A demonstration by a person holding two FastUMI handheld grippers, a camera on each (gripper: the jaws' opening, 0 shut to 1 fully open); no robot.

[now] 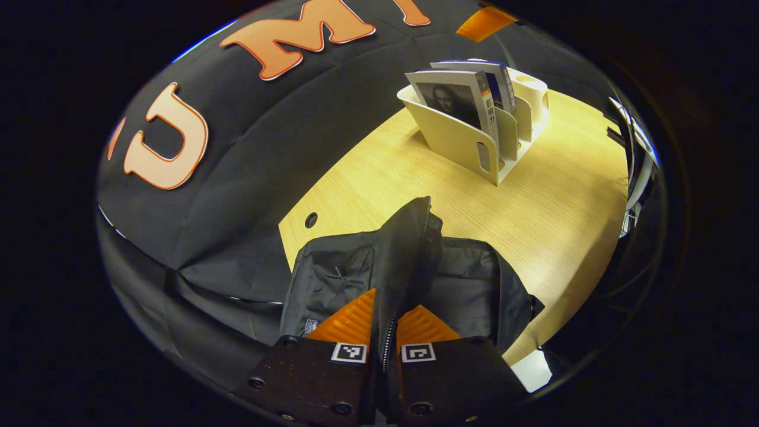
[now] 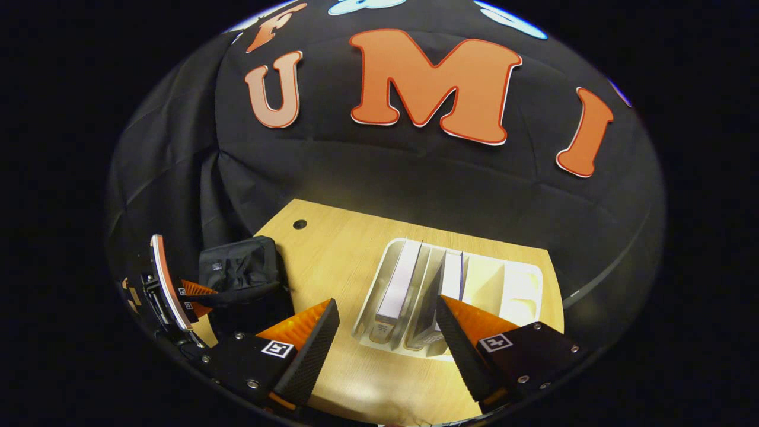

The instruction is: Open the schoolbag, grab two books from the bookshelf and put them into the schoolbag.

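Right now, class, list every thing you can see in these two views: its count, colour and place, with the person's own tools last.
schoolbag: one, black, at the table's near left end, flap lifted.
books: two, pale covers, upright in the bookshelf's slots.
bookshelf: one, cream, toward the table's right end.
table: one, light wood, with a round hole near the back corner.
left gripper: one, shut on the schoolbag's zipped flap.
right gripper: one, open, above the bookshelf.
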